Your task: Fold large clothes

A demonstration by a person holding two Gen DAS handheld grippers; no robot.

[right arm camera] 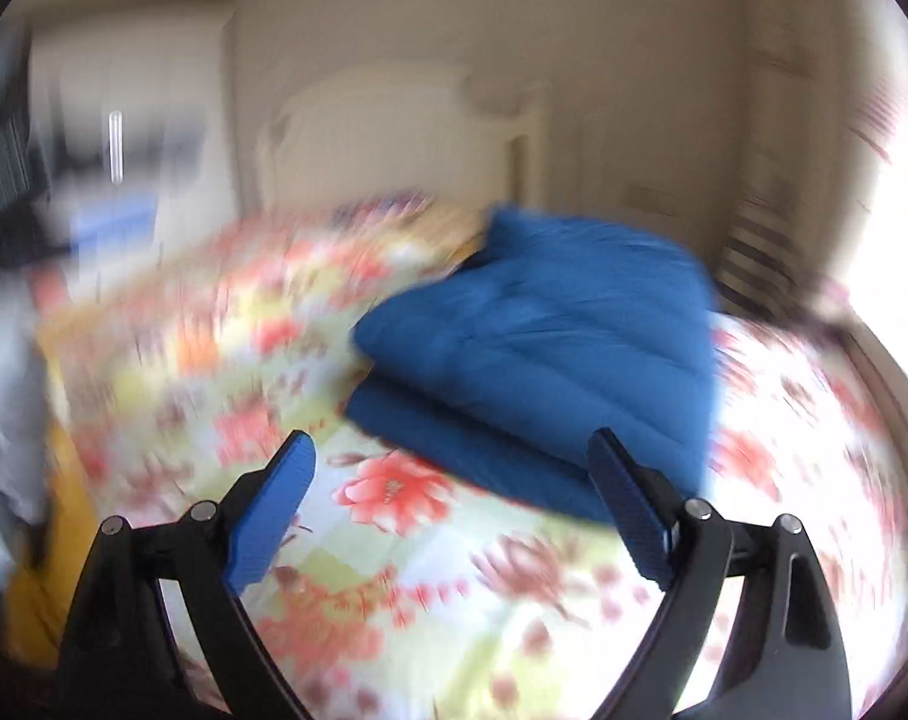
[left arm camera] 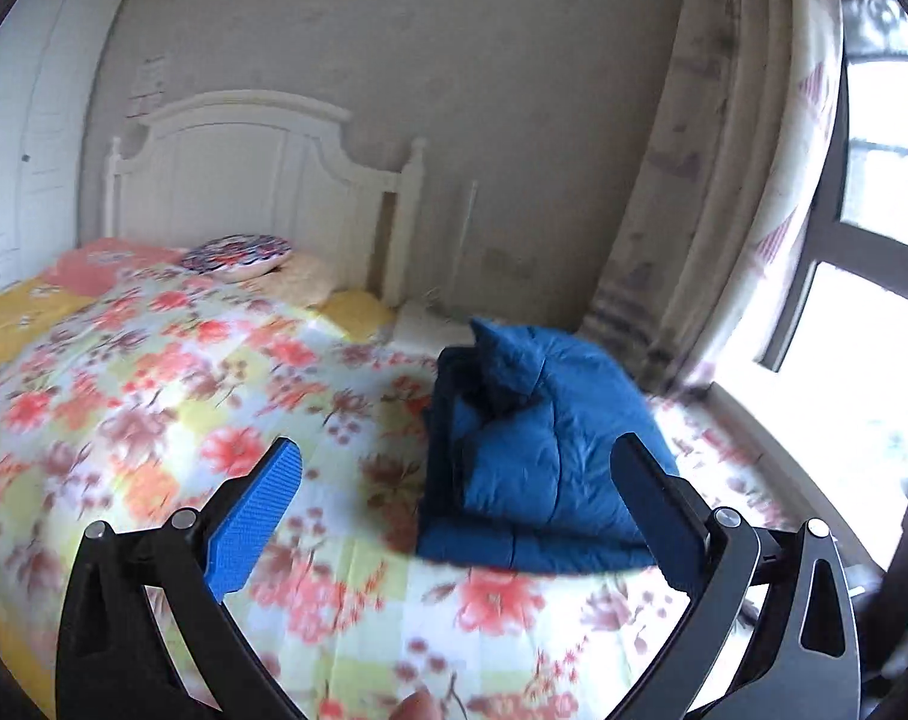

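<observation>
Fingers of the left gripper point(left arm camera: 460, 468) and right gripper point(right arm camera: 454, 462) are wide apart, holding nothing. The folded blue jacket point(left arm camera: 532, 450) looks puffy, maybe springs open.

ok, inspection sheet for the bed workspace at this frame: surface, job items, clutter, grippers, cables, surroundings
surface: floral bedspread, fairly flat.
job's things: blue padded jacket, folded into a stacked bundle, lying free near the window side.
clutter: patterned cushion by the white headboard.
grippers: left gripper open, empty; right gripper open, empty; neither touches the jacket.
cables: nothing seen.
surroundings: white wardrobe, curtain, window; right view blurred.
</observation>
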